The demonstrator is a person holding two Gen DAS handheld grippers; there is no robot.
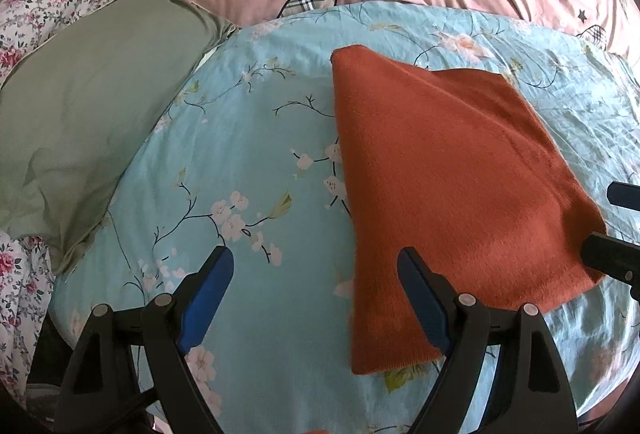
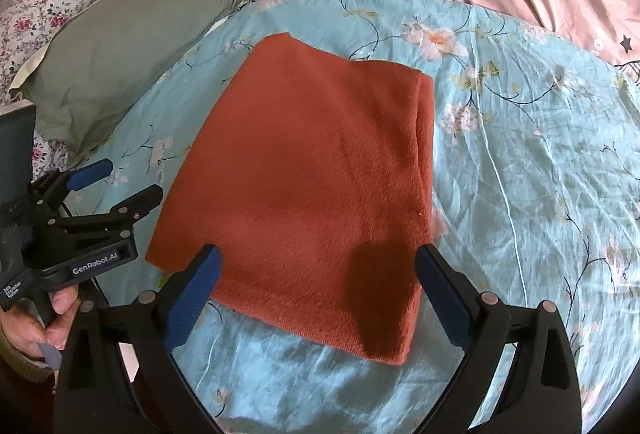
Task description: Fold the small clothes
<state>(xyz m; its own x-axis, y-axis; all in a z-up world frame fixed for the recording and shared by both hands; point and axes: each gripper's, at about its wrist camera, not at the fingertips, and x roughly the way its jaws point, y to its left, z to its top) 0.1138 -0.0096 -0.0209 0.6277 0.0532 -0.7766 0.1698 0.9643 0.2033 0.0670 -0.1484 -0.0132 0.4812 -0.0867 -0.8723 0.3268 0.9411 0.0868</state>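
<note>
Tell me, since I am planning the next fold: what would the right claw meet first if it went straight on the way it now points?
Most likely the folded rust-orange fleece cloth: it lies right between the open fingers of the right claw, on the light blue floral sheet. How far above it the claw is, I cannot tell.

**Folded cloth hides its own layers**

The rust cloth [image 2: 312,174] lies doubled on the blue floral sheet [image 2: 520,162], so its underside and inner layers cannot be seen. Beside the cloth, the left gripper [image 2: 120,186] is cut off by the frame edge. The green pillow [image 1: 92,122] beyond the cloth covers part of a rose-print quilt [image 1: 52,2].
</note>
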